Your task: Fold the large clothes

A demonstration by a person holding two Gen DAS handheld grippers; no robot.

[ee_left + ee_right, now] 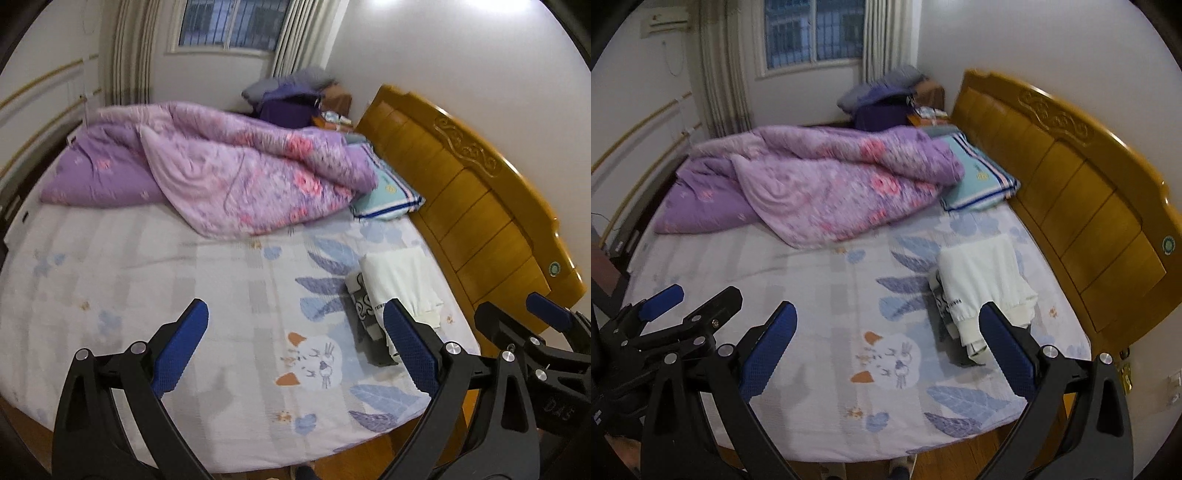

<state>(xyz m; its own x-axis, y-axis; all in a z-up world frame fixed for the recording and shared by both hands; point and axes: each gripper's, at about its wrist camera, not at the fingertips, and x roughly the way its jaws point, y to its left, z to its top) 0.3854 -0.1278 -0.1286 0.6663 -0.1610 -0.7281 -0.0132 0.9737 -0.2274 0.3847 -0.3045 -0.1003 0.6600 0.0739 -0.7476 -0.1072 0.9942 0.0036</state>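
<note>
A folded white garment point(400, 284) lies on top of a folded black-and-white patterned one point(360, 302) on the bed's right side, near the headboard; the stack also shows in the right wrist view point(984, 280). My left gripper point(295, 343) is open and empty, held above the bed's near edge. My right gripper point(886, 343) is open and empty too, beside the left one and also above the near edge. The right gripper shows at the right edge of the left wrist view point(517, 314); the left gripper shows at the left edge of the right wrist view point(698, 299).
A bed sheet point(147, 295) with leaf and cat prints covers the mattress. A crumpled purple floral quilt point(229, 177) lies at the far side, next to a teal pillow point(388, 195). A wooden headboard point(480, 206) stands on the right. Dark clutter point(291, 99) sits below the window.
</note>
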